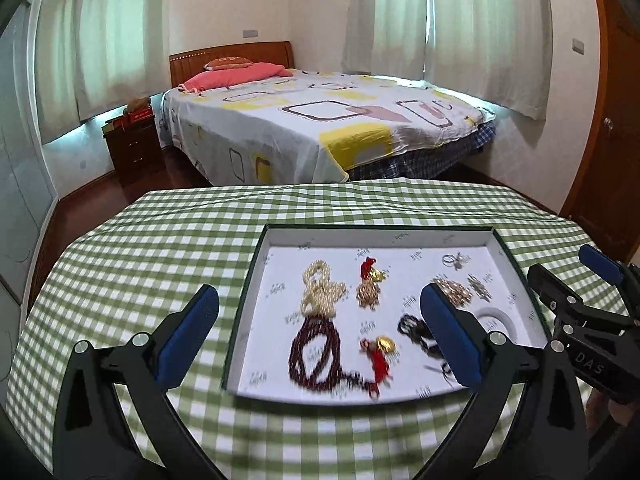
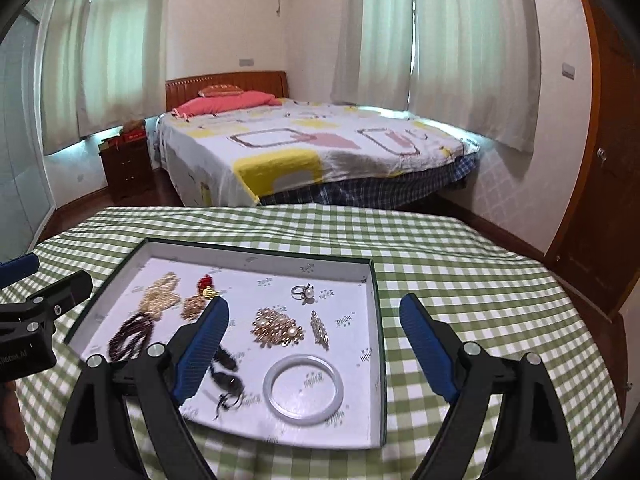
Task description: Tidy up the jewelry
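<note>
A shallow white box tray (image 1: 256, 280) (image 2: 372, 320) lies on the green checked tablecloth and holds the jewelry. In it are a pearl necklace (image 1: 320, 290), a dark red bead necklace (image 1: 316, 354), gold pieces with red tassels (image 1: 370, 280) (image 1: 380, 350), a gold brooch (image 2: 276, 328), a slim silver brooch (image 2: 320, 328), a pearl ring (image 2: 304, 292), a white bangle (image 2: 304, 388) and a black bead string (image 2: 226, 376). My left gripper (image 1: 320, 328) is open and empty above the tray's near-left part. My right gripper (image 2: 312, 340) is open and empty above the tray's near-right part.
The table (image 1: 140, 260) is round with a green checked cloth. Beyond it are a bed (image 1: 320, 128), a wooden nightstand (image 1: 134, 144), curtained windows and a wooden door (image 2: 608, 184) at the right. The right gripper's body (image 1: 580, 312) shows beside the tray's right edge.
</note>
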The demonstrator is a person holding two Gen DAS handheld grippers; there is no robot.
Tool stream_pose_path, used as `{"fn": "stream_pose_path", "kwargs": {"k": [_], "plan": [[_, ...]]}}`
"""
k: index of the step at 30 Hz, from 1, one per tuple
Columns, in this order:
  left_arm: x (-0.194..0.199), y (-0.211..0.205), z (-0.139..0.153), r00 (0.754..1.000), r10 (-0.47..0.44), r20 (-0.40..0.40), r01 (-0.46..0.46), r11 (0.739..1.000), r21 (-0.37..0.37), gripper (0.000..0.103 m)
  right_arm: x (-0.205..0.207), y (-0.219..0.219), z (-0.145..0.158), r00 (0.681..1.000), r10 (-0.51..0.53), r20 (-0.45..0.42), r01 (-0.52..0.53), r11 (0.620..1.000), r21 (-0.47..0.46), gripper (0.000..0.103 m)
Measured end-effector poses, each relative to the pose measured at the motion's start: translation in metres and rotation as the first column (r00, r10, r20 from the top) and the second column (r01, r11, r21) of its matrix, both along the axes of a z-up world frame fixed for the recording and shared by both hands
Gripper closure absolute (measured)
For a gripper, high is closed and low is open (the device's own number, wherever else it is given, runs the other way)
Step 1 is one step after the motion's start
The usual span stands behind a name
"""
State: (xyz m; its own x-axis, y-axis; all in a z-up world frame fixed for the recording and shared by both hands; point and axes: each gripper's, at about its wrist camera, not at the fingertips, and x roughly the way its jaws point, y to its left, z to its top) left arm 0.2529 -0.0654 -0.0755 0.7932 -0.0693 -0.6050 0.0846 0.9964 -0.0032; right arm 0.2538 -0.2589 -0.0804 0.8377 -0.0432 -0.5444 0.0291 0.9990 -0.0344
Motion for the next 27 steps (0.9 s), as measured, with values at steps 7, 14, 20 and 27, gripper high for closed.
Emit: {"fn": "stream_pose_path", "kwargs": {"k": [7, 14, 20, 27], "plan": [[-0.046, 0.011, 0.018, 1.0, 0.018, 0.023, -0.017, 0.999, -0.033, 0.005, -0.04, 0.009, 0.017, 0.999, 0.027, 0.032, -0.028, 1.0, 0.007, 0.018], [-0.098, 0.024, 0.042, 0.996, 0.038, 0.08, -0.036, 0.999, -0.034, 0.005, -0.082, 0.015, 0.039, 0.995, 0.047, 0.084, -0.049, 0.999, 0.016, 0.018], [-0.133, 0.037, 0.061, 0.994, 0.056, 0.098, -0.051, 0.997, -0.051, 0.005, -0.113, 0.02, 0.057, 0.991, 0.068, 0.117, -0.07, 0.997, 0.015, 0.018], [-0.175, 0.047, 0.085, 0.982, 0.085, 0.166, -0.08, 0.996, -0.042, 0.005, -0.148, 0.024, 0.074, 0.984, 0.081, 0.16, -0.085, 0.996, 0.016, 0.018]]}}
